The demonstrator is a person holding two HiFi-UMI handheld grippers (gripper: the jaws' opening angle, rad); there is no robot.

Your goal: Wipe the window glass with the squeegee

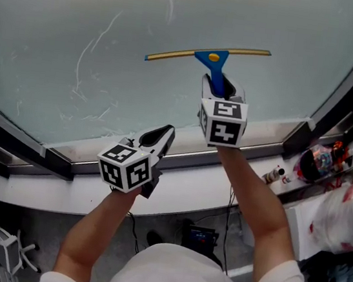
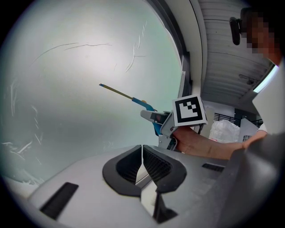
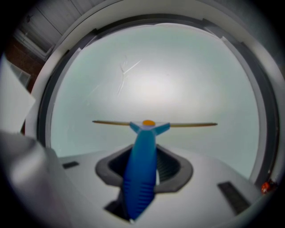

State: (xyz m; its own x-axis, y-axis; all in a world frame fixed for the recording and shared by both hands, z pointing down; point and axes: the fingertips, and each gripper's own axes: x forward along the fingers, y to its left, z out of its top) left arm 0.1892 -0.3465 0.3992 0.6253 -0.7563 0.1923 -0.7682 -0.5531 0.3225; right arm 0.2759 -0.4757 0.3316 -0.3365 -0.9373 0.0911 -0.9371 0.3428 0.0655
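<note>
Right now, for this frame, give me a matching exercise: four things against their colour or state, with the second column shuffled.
1 squeegee
2 left gripper
3 right gripper
4 window glass

A shut, empty
B faintly streaked
C blue handle, yellow blade
D shut on the squeegee

Pairs: 1-C, 2-A, 3-D, 4-B

The squeegee [image 1: 217, 61] has a blue handle, orange dot and brass-yellow blade. The window glass [image 1: 61, 36] is pale grey-green, streaked white. The left gripper [image 1: 166, 132] and right gripper [image 1: 220, 84] are grey, cubes white with black squares.
</note>
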